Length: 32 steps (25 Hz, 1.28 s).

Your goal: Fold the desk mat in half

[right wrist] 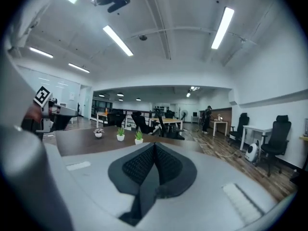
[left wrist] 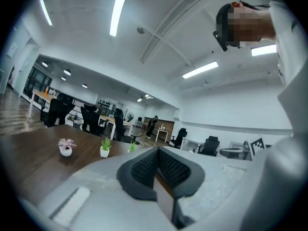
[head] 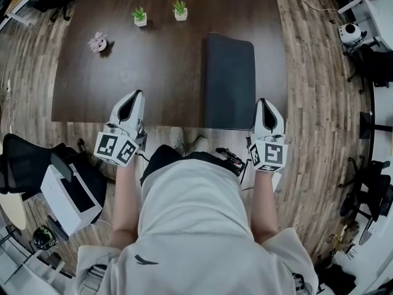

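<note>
One mat (head: pixel 229 82), seemingly folded; three plants (head: pixel 97 42) (head: pixel 140 16) (head: pixel 180 9); two claws (head: pixel 137 93) (head: pixel 263 101)

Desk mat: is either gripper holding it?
No, the desk mat lies on the table; the left gripper and right gripper are shut on nothing.

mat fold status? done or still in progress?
Done: the desk mat lies flat on the table as a narrow dark slab with a thick, rounded left edge, so the fold looks made. In hand: nothing; the left gripper and right gripper are both shut and empty, near the table's front edge. Left: probably nothing; how well the edges line up can't be judged.
</note>
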Each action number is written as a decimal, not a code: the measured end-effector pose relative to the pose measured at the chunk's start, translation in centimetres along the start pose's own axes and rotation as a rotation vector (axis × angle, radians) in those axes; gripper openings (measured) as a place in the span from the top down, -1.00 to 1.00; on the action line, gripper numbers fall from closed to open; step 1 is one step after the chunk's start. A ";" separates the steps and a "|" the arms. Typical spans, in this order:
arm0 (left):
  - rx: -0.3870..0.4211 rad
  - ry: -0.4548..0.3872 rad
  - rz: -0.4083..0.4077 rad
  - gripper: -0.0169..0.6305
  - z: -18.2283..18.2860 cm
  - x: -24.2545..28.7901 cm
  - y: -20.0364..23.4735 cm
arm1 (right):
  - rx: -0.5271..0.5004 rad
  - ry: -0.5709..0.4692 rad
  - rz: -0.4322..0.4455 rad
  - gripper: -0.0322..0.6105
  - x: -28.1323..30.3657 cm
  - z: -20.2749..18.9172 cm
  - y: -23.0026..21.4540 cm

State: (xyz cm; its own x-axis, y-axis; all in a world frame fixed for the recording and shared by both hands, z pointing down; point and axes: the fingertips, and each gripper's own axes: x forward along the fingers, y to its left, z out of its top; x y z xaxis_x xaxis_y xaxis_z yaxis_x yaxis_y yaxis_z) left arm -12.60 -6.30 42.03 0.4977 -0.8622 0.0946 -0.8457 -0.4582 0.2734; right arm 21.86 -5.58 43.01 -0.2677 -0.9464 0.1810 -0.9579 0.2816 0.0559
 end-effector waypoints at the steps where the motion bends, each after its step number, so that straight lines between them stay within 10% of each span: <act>1: 0.028 -0.043 0.009 0.94 0.7 -0.5 0.1 | -0.020 -0.047 0.027 0.90 -0.1 0.6 0.6; 12: 0.143 -0.255 0.062 0.94 3.8 -5.0 1.9 | -0.021 -0.184 0.119 0.90 -0.3 2.5 2.2; 32: 0.147 -0.205 0.088 0.94 0.9 -5.4 2.8 | 0.011 -0.133 0.129 0.90 1.1 1.6 2.8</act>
State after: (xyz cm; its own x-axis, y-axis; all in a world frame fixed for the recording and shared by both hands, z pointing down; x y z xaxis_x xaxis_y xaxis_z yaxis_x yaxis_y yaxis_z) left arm -17.83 -3.14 41.47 0.3848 -0.9188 -0.0877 -0.9102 -0.3936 0.1290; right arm 18.69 -6.04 41.75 -0.3995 -0.9151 0.0541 -0.9154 0.4014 0.0298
